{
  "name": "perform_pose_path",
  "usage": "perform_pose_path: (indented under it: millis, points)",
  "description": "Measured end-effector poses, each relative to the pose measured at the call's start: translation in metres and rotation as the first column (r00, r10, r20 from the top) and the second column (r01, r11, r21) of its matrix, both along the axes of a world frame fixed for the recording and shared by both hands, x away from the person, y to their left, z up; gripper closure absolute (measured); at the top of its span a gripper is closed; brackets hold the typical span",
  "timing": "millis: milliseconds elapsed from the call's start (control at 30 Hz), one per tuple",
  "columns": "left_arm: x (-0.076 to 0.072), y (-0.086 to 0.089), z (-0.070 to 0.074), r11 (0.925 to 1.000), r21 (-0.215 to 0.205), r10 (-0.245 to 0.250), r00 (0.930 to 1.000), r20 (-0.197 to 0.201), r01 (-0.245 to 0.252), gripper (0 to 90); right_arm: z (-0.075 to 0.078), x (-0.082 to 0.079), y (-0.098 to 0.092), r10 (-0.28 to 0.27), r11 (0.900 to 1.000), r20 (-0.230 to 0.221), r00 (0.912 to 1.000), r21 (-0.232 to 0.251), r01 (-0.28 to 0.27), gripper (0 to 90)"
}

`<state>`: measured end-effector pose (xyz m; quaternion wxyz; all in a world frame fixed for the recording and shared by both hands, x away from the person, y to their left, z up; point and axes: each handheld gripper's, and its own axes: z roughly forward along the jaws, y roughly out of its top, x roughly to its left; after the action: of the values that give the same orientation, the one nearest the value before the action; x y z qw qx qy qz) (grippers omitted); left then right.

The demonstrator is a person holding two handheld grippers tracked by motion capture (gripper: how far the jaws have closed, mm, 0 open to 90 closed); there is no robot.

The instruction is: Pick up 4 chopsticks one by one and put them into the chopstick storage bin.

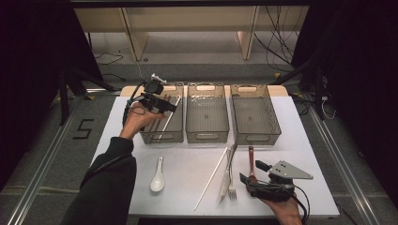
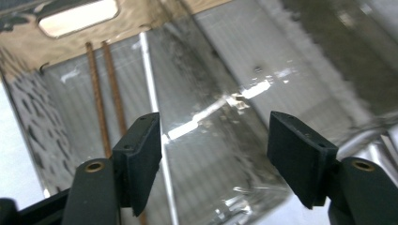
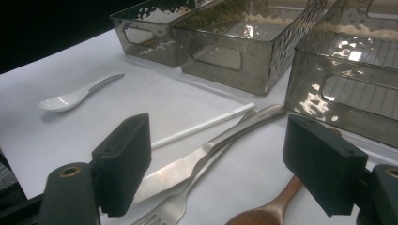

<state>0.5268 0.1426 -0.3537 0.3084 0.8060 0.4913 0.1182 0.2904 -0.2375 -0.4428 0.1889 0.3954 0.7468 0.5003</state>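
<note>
Chopsticks (image 2: 105, 89) lie in my left bin (image 1: 162, 136), with a white chopstick (image 1: 169, 115) beside them. Nearer me, my right gripper (image 1: 253, 172) gapes over the wooden spoon (image 1: 251, 161); farther off, my left gripper (image 1: 170, 104) hovers wide, empty.

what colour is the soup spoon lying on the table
White, glossy. The soup spoon shows best in the right gripper view.

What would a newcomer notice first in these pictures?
Three clear bins stand in a row at the far side of the white table. The left gripper hovers open above the left bin, where chopsticks lie. Near the right gripper, a knife, fork and wooden spoon wait.
</note>
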Motion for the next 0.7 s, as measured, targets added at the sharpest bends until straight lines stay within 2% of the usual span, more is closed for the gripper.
perform_pose_path:
  millis: [33,67,133,167,200,333,367,467,500,600,700]
  points:
    - [-0.01,-0.005,0.003,1.0,-0.007,-0.005,1.0,0.003,0.005,31.9,0.0,0.0,0.0,0.0,1.0,0.001,1.0,-0.001,0.0,24.5]
    - [-0.01,-0.005,0.003,1.0,-0.007,-0.005,1.0,0.003,0.005,31.0,0.0,0.0,0.0,0.0,1.0,0.002,1.0,-0.002,0.0,24.5]
    - [-0.025,-0.011,0.004,0.9996,-0.02,-0.02,0.9997,-0.014,0.02,29.5,0.0,0.0,0.0,0.0,1.0,0.003,1.0,-0.003,0.0,24.5]
    - [-0.025,-0.011,0.004,0.9996,-0.02,-0.02,0.9997,-0.014,0.02,28.3,0.0,0.0,0.0,0.001,1.0,0.003,1.0,-0.003,-0.001,24.5]
    - [-0.034,-0.015,0.002,0.9994,-0.015,-0.032,0.9994,-0.014,0.031,27.7,0.0,0.0,0.0,0.0,1.0,0.003,1.0,-0.003,0.0,24.5]
    - [-0.052,-0.024,-0.004,0.9981,-0.011,-0.06,0.9981,-0.011,0.06,26.1,0.0,0.0,0.0,0.001,1.0,0.002,1.0,-0.004,-0.001,24.5]
    - [-0.052,-0.024,-0.004,0.9981,-0.011,-0.06,0.9981,-0.011,0.06,25.7,0.0,0.0,0.0,0.0,1.0,0.002,1.0,-0.004,0.0,24.5]
    - [-0.068,-0.029,-0.014,0.9965,-0.042,-0.072,0.9973,-0.011,0.072,25.2,0.001,-0.001,0.0,-0.002,1.0,0.003,1.0,-0.003,0.002,24.5]
    - [-0.068,-0.029,-0.014,0.9965,-0.042,-0.072,0.9973,-0.011,0.072,25.1,0.001,-0.001,0.0,-0.001,1.0,0.004,1.0,-0.003,0.001,24.5]
    - [-0.081,-0.035,-0.025,0.9957,-0.045,-0.081,0.9967,-0.009,0.081,24.7,0.001,-0.001,0.0,0.0,1.0,0.003,1.0,-0.004,0.0,24.5]
    - [-0.086,-0.042,-0.032,0.9946,-0.019,-0.102,0.9943,-0.031,0.102,23.4,0.001,-0.001,0.0,0.0,1.0,0.003,1.0,-0.002,0.0,24.5]
